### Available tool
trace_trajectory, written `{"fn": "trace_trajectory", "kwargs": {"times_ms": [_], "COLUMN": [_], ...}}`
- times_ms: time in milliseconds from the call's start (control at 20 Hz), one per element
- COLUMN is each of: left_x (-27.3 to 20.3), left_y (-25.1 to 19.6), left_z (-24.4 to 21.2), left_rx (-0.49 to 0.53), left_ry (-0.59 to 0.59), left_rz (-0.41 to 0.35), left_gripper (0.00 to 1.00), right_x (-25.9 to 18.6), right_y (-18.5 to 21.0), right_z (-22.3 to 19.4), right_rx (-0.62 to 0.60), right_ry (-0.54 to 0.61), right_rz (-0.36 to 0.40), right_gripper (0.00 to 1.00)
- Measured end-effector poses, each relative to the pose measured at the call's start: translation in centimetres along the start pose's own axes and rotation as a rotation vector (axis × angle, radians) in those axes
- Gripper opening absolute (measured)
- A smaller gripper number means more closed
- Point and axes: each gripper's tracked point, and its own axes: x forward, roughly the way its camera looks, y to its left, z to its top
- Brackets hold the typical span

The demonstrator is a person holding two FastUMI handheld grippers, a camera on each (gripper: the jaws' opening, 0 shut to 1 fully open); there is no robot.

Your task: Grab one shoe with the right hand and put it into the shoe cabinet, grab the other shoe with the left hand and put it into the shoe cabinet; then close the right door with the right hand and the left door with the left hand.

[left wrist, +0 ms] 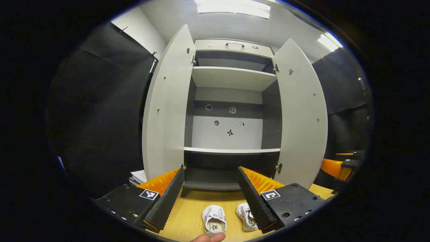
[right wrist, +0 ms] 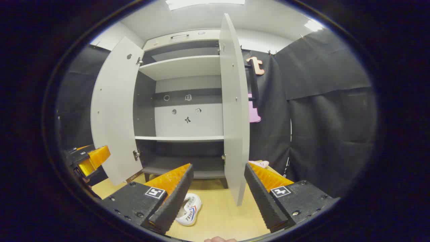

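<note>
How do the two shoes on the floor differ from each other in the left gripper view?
The left shoe lies fully in sight, its opening and insole showing; the right shoe is partly hidden behind a finger of the left gripper. The left shoe sits in the gap between the fingers; the right shoe sits off to the side. Both are white with coloured marks, lie on the wooden floor, and are held by neither gripper.

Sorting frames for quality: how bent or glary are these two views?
Left gripper view: cabinet doors bow outward from fisheye, ceiling light blown out, shoes sharp. Right gripper view: right door curves, ceiling panel glares, shoe partly shaded behind a finger.
</note>
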Motion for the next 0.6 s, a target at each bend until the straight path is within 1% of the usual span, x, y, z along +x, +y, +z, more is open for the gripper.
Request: {"fn": "trace_trajectory", "kwargs": {"times_ms": [50, 100, 200, 250, 300, 350, 450, 500, 600], "left_x": [0.0, 0.1, 0.3, 0.3, 0.3, 0.3, 0.3, 0.3, 0.3], "left_y": [0.1, 0.2, 0.2, 0.3, 0.2, 0.2, 0.3, 0.4, 0.3], "left_z": [0.0, -0.1, -0.1, -0.2, -0.3, -0.3, -0.2, -0.2, -0.3], "left_rx": [0.001, -0.001, -0.001, -0.001, -0.003, -0.003, -0.004, -0.005, -0.005], "left_ry": [0.0, 0.0, 0.004, 0.009, 0.011, 0.01, 0.006, 0.006, 0.007], "left_rz": [0.0, -0.004, -0.008, -0.007, -0.009, -0.012, -0.009, -0.009, -0.008], "left_gripper": [0.95, 0.95, 0.95, 0.95, 0.95, 0.95, 0.95, 0.95, 0.95], "right_x": [0.1, 0.0, 0.0, 0.0, 0.0, 0.0, 0.0, 0.0, -0.1], "right_y": [0.2, 0.4, 0.7, 0.9, 1.1, 1.1, 1.3, 1.4, 1.4], "right_z": [0.0, -0.1, -0.1, -0.1, -0.1, -0.1, -0.1, -0.2, -0.3], "right_rx": [-0.002, -0.002, -0.005, -0.008, -0.01, -0.012, -0.014, -0.013, -0.01], "right_ry": [0.002, 0.002, -0.001, -0.001, -0.001, -0.004, -0.002, -0.001, 0.001], "right_rz": [0.002, 0.006, 0.006, 0.009, 0.01, 0.01, 0.011, 0.012, 0.012], "right_gripper": [0.99, 0.94, 0.94, 0.99, 0.99, 0.94, 0.94, 0.99, 0.99]}}
